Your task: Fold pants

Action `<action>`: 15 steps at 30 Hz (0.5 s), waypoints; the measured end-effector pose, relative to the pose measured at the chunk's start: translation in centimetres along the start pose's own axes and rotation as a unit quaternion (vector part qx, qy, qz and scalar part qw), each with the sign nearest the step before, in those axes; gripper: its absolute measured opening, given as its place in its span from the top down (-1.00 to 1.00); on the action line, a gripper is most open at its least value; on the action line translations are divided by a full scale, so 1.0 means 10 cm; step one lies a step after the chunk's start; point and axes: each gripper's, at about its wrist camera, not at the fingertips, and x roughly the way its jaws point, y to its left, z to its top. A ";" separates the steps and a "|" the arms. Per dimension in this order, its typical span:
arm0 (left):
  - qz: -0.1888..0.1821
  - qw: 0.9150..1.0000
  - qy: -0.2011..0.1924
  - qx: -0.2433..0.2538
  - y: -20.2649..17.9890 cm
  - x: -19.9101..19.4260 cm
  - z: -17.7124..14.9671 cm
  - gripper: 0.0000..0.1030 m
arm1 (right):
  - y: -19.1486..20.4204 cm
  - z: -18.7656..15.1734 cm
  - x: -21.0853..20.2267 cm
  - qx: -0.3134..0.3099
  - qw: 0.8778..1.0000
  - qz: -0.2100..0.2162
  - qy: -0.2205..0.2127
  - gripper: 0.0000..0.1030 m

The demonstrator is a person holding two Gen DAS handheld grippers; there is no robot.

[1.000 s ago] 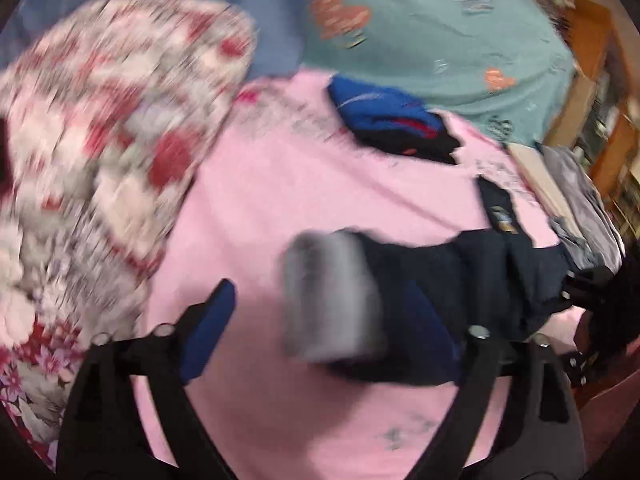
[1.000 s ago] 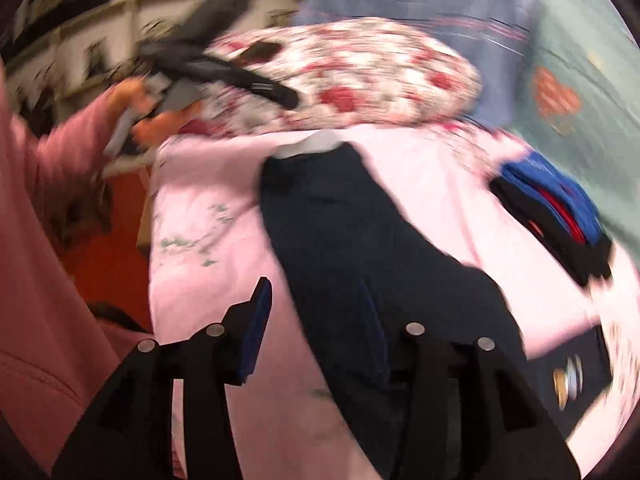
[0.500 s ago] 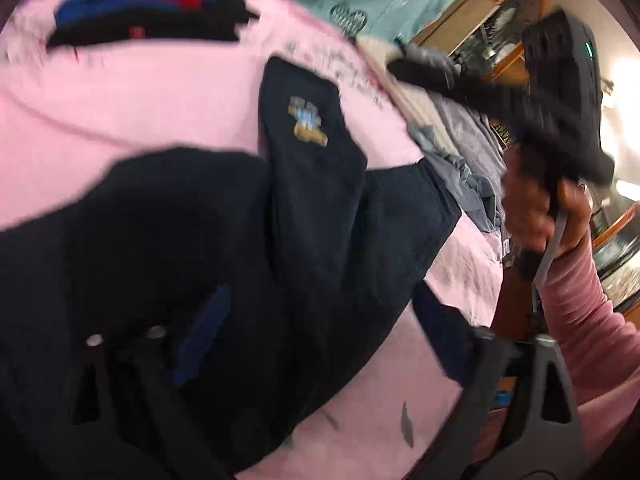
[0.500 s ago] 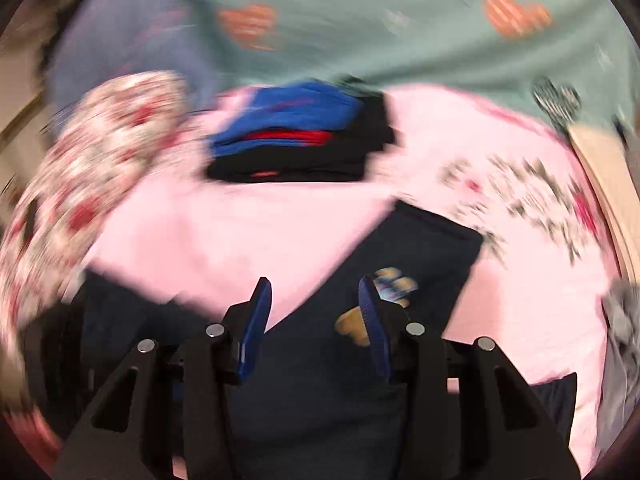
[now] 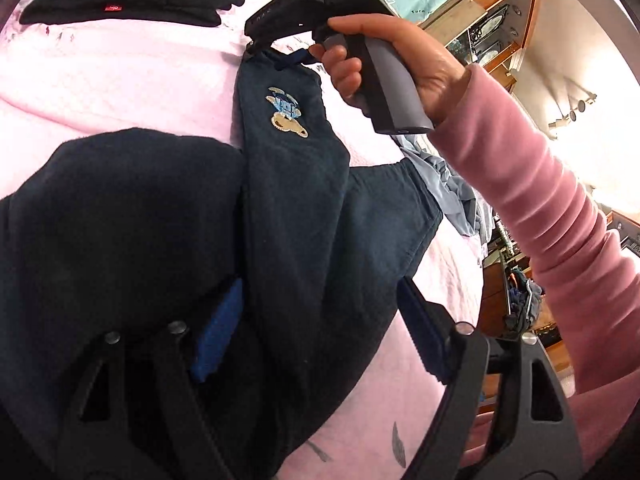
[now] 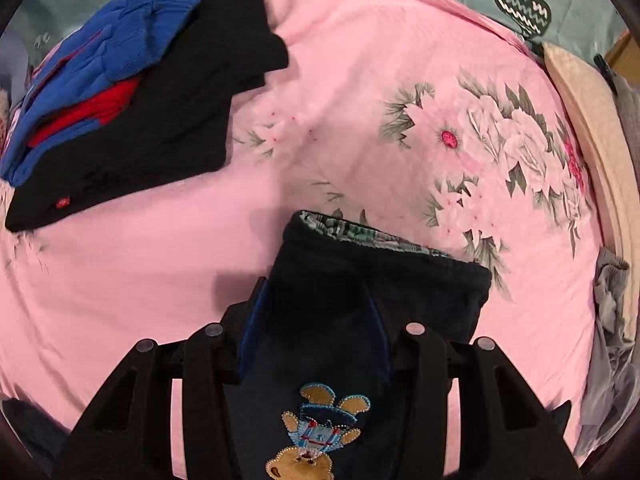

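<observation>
Since half a second ago, the right gripper (image 6: pixel 314 320) has come down onto the pant leg's hem, and the left wrist view is now showing the person's hand (image 5: pixel 384 68) right over that cuff instead of raised off at 2 o'clock. Its blue-padded jaws are pinching the thick cuff of the navy pants (image 5: pixel 304 208), whose plaid lining (image 6: pixel 372 234) is peeking out along the hem edge. A stitched bear patch (image 5: pixel 286 114) is sitting on that leg, just behind the grip.

The soft, fleece-like pants are lying on the pink floral bed sheet (image 6: pixel 348 92), with one leg stretching toward 12 o'clock in the left wrist view and the bulkier dark body bunching at 9 o'clock. The left gripper (image 5: pixel 316 332) is hovering over the waist end, jaws spread wide on either side of the cloth, not closing on anything.

A folded stack of black, red and ribbed blue clothes (image 6: pixel 132 92) is resting at 10 o'clock in the right wrist view, well apart from the pants. A pink knit sleeve (image 5: pixel 552 216) is covering the person's forearm. Crumpled grey-blue garments (image 5: pixel 460 196) are lying at the bed's edge near 3 o'clock.
</observation>
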 end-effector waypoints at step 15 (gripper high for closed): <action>0.041 0.999 -0.017 0.030 -0.11 0.01 -0.02 -0.30 | -1.04 -0.78 -1.90 0.046 0.944 0.258 -0.202 0.96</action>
